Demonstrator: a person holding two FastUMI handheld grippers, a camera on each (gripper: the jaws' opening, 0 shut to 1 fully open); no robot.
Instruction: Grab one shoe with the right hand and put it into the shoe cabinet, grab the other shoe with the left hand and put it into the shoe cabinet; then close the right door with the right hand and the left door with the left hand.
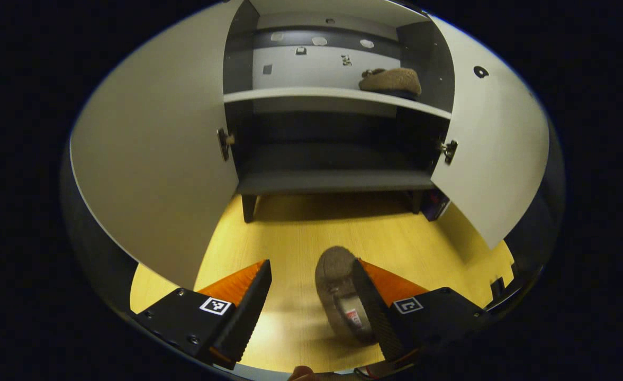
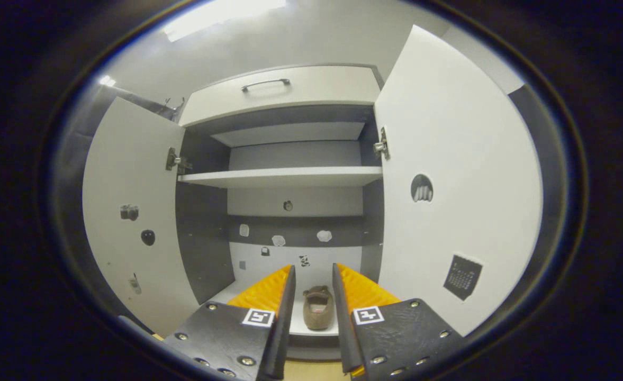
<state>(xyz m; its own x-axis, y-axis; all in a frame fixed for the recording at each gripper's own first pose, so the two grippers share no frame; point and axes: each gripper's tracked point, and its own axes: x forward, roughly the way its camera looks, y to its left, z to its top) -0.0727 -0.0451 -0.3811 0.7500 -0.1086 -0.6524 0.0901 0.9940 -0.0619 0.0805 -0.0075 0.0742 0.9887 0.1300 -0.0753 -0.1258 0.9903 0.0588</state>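
Left gripper view: left gripper [image 1: 311,296] open around floor shoe [image 1: 340,296].

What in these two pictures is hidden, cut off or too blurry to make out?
- Left gripper view: the floor shoe is motion-blurred, and its right side is covered by the left gripper's finger, so contact is unclear.
- Left gripper view: the cabinet's lower compartment is too dark to see inside.
- Right gripper view: the shelf shoe is small, its far end hidden.
- Right gripper view: the stickers on the back wall are too small to identify.
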